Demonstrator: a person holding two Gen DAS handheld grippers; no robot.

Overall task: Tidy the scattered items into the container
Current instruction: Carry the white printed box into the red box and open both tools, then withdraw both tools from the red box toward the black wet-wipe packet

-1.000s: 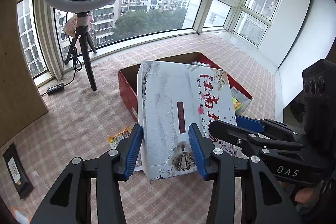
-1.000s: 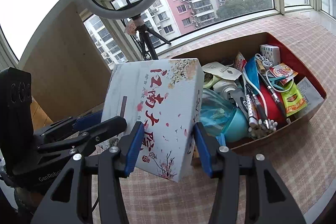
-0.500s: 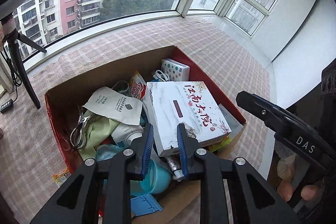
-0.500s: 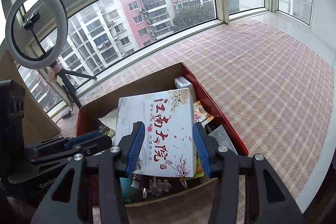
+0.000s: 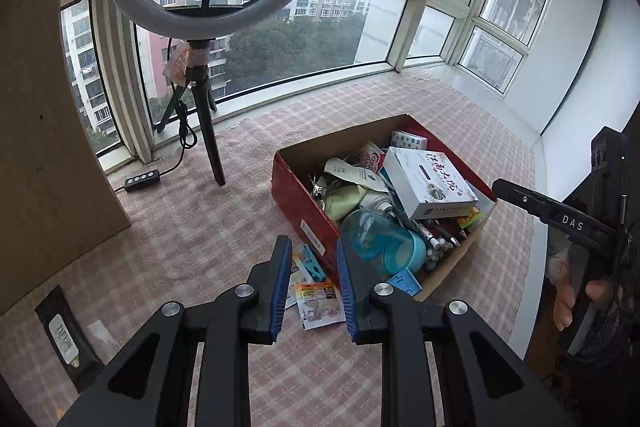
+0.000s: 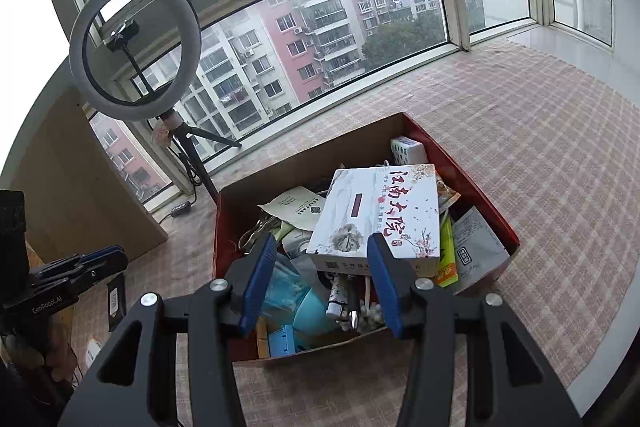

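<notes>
**Left wrist view: boxed item stowed, loose sachets outstanding**

Left wrist view shows the left gripper (image 5: 312,283) with its jaws narrowly parted and nothing between the pads; they have just been closing. It hangs above the checked pink tabletop (image 5: 192,227), just beside the near corner of the red cardboard container (image 5: 298,205). Two loose items lie under it: a blue plastic clip (image 5: 312,266) and a white-and-orange flat sachet (image 5: 319,301). A long black packet (image 5: 64,341) lies well apart, at the lower left.

Right wrist view shows the right gripper (image 6: 320,287) released, jaws about half open and empty, hovering over the container's near wall. The white rectangular printed carton (image 6: 380,215) rests tilted on top of the heap inside the container, clear of both pads.

Procedure for the step in hand, judged as picking up the remaining loose items:
1. Open the left jaws before descending; the present gap looks tight for the sachet's width.
2. Approach the sachet by an edge. A flat packet on cloth probably needs one pad slid under the rim.
3. Keep clear of the container wall, which stands close by.
4. Release low over the heap; the pile is already high and the carton sits unevenly.

Limits of view: the sachet's near edge is covered by the pads. Items beneath the carton are hidden. Print on the black packet is illegible.
</notes>
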